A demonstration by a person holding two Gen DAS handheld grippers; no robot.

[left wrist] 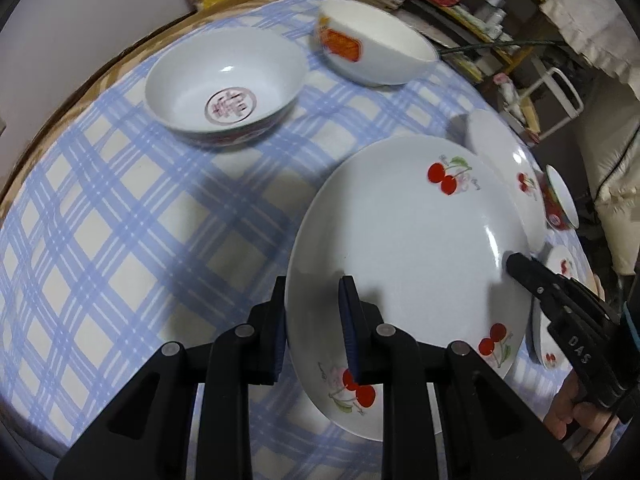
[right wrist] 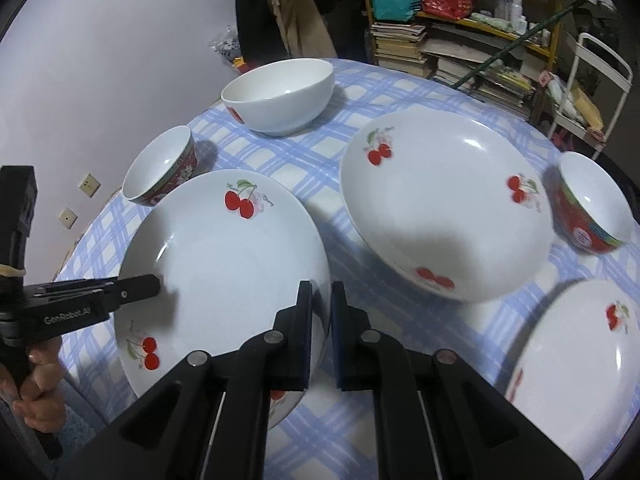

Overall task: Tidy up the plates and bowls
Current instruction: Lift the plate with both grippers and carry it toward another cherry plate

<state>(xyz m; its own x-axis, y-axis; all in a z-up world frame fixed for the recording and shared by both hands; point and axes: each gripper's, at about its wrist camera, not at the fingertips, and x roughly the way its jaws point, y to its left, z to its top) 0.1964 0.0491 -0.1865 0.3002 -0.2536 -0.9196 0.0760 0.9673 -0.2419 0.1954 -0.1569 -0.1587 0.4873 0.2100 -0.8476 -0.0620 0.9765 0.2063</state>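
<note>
Two pairs of tongs are lifting one cherry-print plate (right wrist: 224,276) between them above a desk (left wrist: 120,220) covered in blue-checked cloth. The left tongs (left wrist: 312,332) are closed on the plate's near rim, one pad under the edge and one on the glazed face; the right tongs (right wrist: 322,336) are nearly shut, pinching the opposite rim. In the right wrist view the plate appears to be hanging clear of the cloth, tilted slightly, with its shadow falling on the checks beneath it.

The carry is likely calling for both hands to be rising and travelling together, since any drift between them is twisting a slick glazed rim out of thin pads. Keeping the plate close to level looks wise.

Just beyond, a second cherry plate (right wrist: 444,208) is sitting on the desk, seemingly the natural place to stack, and a third plate (right wrist: 576,364) is lying at the near right. Setting down centred, one edge first, should be sparing the china a knock.

Farther off, a small red-patterned bowl (right wrist: 160,168) and another red bowl (right wrist: 592,208) are flanking the plates, a bowl with a red emblem inside (left wrist: 224,84) is sitting beyond them, and a large white bowl (right wrist: 280,96) is standing at the far edge.
</note>
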